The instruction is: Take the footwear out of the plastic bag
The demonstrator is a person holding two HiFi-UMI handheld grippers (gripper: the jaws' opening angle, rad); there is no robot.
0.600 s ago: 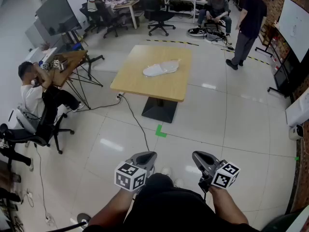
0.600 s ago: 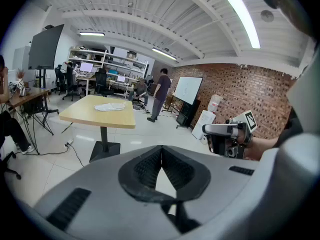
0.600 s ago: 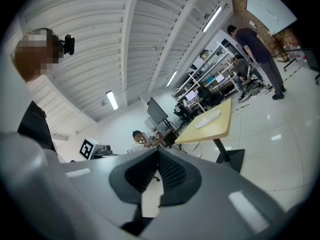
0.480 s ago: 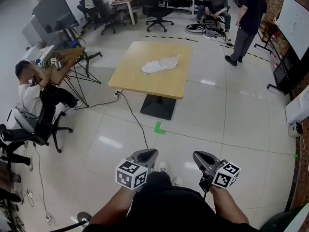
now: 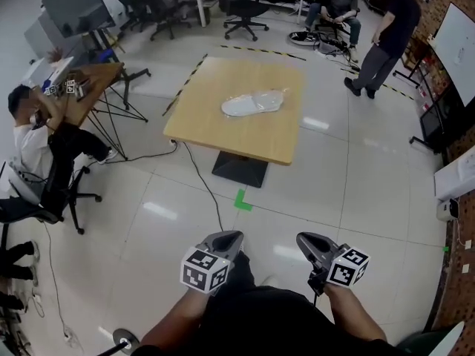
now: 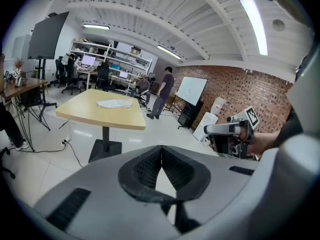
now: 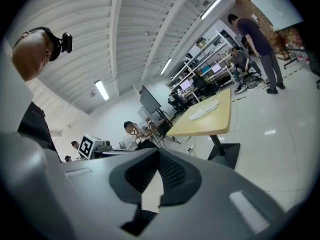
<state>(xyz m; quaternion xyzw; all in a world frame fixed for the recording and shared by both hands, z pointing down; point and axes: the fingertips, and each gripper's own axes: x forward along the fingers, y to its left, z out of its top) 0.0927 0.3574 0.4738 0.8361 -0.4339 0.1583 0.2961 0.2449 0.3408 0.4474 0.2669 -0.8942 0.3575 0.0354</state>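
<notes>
Nearest the camera, the left gripper (image 5: 226,238) and the right gripper (image 5: 306,240) sit side by side at the person's waist, both pointing forward and a little down. In each gripper view the jaws are pressed together with nothing between the pads, so both are empty. That fits the distance. There is nothing within reach to take, and carrying them closed and low looks like a resting carry for the approach to the work.

Just ahead lies bare tiled floor (image 5: 356,199). A green tape mark (image 5: 242,200) is stuck on it short of the counter's base, and it seems to mark a standing spot. A dark cable (image 5: 206,188) trails across the tiles toward that base.

Beyond stands the counter (image 5: 245,136), a wooden top on a single pedestal, well apart from both grippers. The bag (image 5: 254,102) lies flat near the middle of its top, toward the far edge. The footwear (image 5: 241,107) shows pale through the clear plastic, lying lengthwise inside. It appears fully enclosed, so the task looks not yet begun. The mouth of the bag cannot be made out from here.

Farther off, a seated person (image 5: 33,143) is at the left, and a standing person (image 5: 386,39) is at the right near a whiteboard (image 5: 454,47).
</notes>
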